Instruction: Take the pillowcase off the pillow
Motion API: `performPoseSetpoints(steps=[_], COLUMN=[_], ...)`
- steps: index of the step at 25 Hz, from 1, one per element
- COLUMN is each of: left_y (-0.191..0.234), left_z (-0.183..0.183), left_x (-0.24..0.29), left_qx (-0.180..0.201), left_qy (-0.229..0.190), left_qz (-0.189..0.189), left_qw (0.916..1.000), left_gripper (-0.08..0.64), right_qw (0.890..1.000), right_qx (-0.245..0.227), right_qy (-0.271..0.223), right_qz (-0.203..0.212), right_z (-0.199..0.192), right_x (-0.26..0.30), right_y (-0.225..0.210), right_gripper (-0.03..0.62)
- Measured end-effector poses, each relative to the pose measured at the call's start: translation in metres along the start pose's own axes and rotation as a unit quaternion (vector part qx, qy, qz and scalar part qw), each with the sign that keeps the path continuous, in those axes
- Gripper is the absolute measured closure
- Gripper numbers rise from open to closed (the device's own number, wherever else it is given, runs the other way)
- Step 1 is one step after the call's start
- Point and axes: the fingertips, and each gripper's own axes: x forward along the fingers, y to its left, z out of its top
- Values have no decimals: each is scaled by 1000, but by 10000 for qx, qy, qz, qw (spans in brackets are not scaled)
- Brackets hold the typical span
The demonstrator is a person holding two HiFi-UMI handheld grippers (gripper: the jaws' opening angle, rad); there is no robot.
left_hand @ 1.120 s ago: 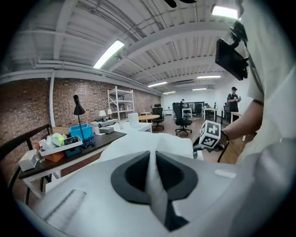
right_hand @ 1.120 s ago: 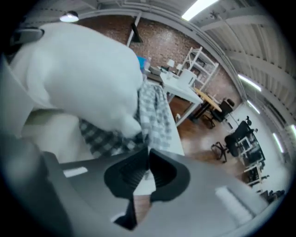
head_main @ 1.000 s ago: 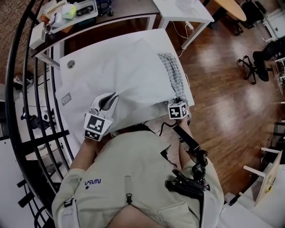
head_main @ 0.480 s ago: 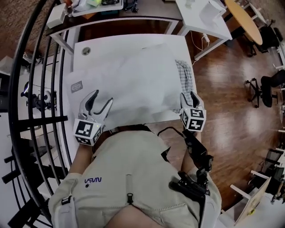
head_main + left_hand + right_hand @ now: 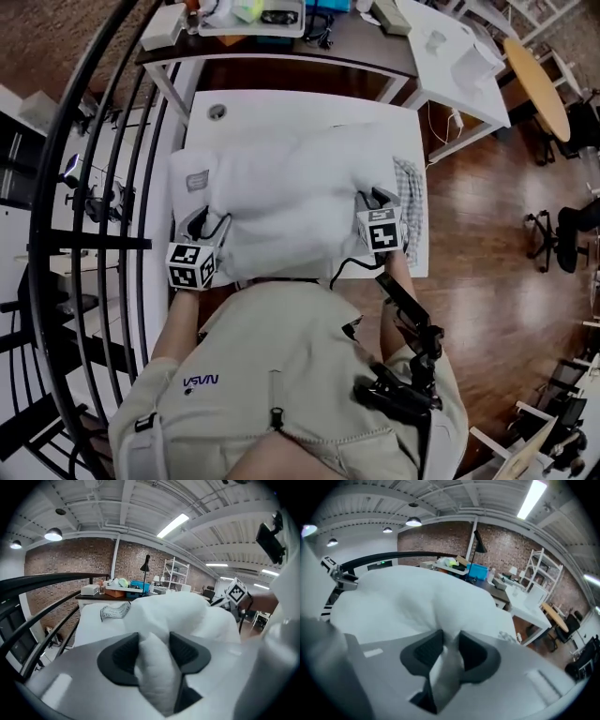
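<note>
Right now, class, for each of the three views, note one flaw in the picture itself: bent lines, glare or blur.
Head view: the wide lens bows the black railing into arcs, and the wood floor shows a sheen. Left gripper view: the ceiling strip light is blown out and the corners go black. Right gripper view: the pillowcase nearest the lens is blurred, the brick wall sharper.

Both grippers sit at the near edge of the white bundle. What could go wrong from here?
1. The left gripper, whose jaws have just been opening, straddles a thick fold of white fabric; closing there may catch every layer, dragging the whole bundle instead of stripping it.
2. The right gripper, jaws just closing, pinches a thin fold that could slip under a pull.
3. The checked cloth lies at the table's right edge and might slide off.
</note>
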Motion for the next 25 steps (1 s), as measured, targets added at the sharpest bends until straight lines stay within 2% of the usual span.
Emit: performPoseSetpoints(steps=[2, 3, 6, 9, 13, 15, 17, 19, 20, 22, 23, 25], left_y=[0, 0, 3, -2, -18, -23, -17, -3, 3, 8, 5, -13], left_z=[22, 34, 77, 125, 162, 155, 127, 94, 84, 81, 85, 94], left_x=[-5, -8, -14, -16, 6, 33, 60, 65, 59, 38, 27, 12], left_qx=[-69, -95, -138, 26, 400, 440, 278, 85, 37, 71, 196, 544], left_qy=[-330, -521, -1066, -1576, -1848, -1553, -965, -557, -520, -722, -907, -1237], left_qz=[-135, -174, -270, -437, -738, -803, -702, -376, -178, 189, 336, 394], left_qw=[9993, 9984, 9938, 9865, 9792, 9836, 9925, 9977, 9985, 9972, 9951, 9900], left_gripper=[461, 535, 548, 548, 548, 546, 518, 414, 414, 414, 415, 459], right_qw=[9994, 9986, 9928, 9822, 9697, 9733, 9813, 9829, 9806, 9706, 9646, 9599], right_qx=[21, 67, 268, 499, 834, 944, 1035, 1158, 1247, 1423, 1466, 1383], right_qy=[-267, -430, -989, -1501, -1695, -1430, -959, -691, -724, -1066, -1303, -1680], right_qz=[-218, -311, -625, -1013, -1553, -1525, -1308, -1251, -1325, -1624, -1763, -1766], right_z=[12, 20, 46, 68, 60, 43, 18, -3, -6, -2, 2, 8], right_x=[-7, -13, -39, -70, -87, -69, -38, -27, -35, -64, -79, -93], right_y=[-2, -5, -20, -38, -66, -77, -85, -90, -91, -94, -92, -74], right_gripper=[545, 561, 569, 571, 571, 564, 509, 443, 416, 402, 417, 519])
